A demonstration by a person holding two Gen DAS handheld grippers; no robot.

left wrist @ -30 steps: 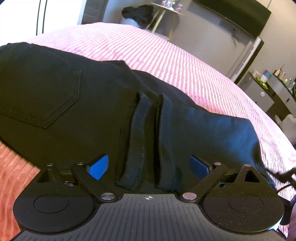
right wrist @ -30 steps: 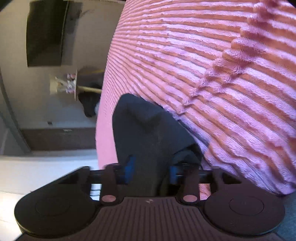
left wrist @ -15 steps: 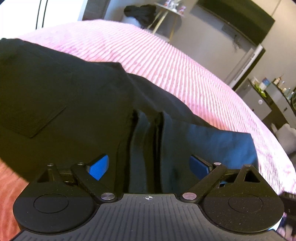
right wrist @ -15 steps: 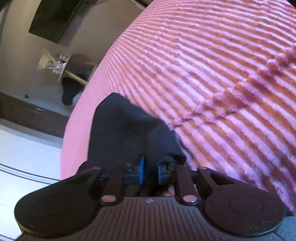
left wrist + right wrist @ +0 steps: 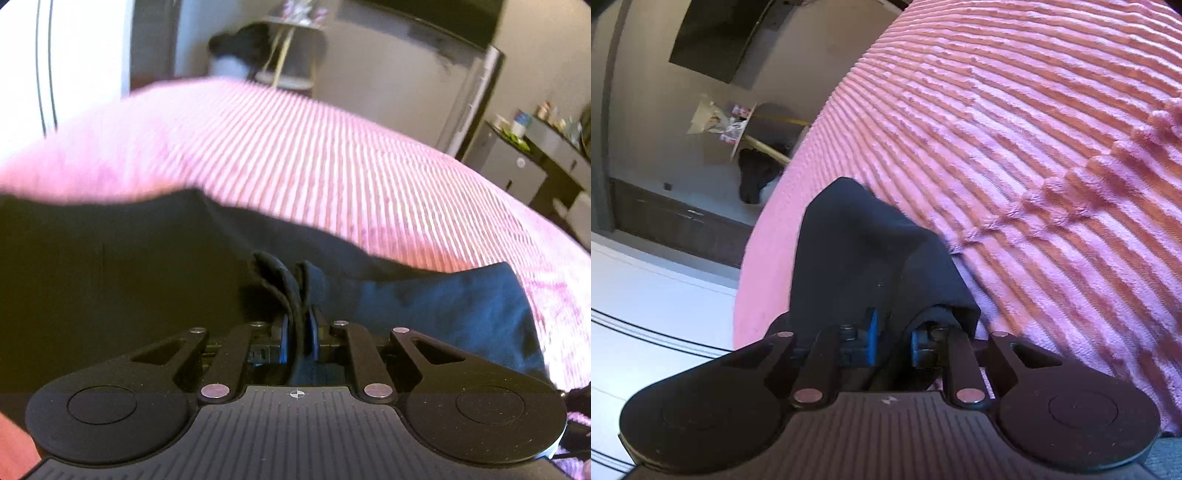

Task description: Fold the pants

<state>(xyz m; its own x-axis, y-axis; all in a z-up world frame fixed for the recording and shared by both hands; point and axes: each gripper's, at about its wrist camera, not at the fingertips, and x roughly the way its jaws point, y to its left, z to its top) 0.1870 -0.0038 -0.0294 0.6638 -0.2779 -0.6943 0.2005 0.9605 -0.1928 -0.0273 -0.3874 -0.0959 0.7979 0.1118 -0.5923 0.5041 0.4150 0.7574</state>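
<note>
Black pants [image 5: 110, 280] are shown spread on a pink ribbed bed [image 5: 332, 162]. The left gripper [image 5: 297, 334] is clamped on the bunched leg hems; the right gripper [image 5: 892, 338] is closed on a raised fold of the same cloth. The grasping step is judged complete. A joint lift and carry toward the waistband is called for next, with both grips kept level.
</note>
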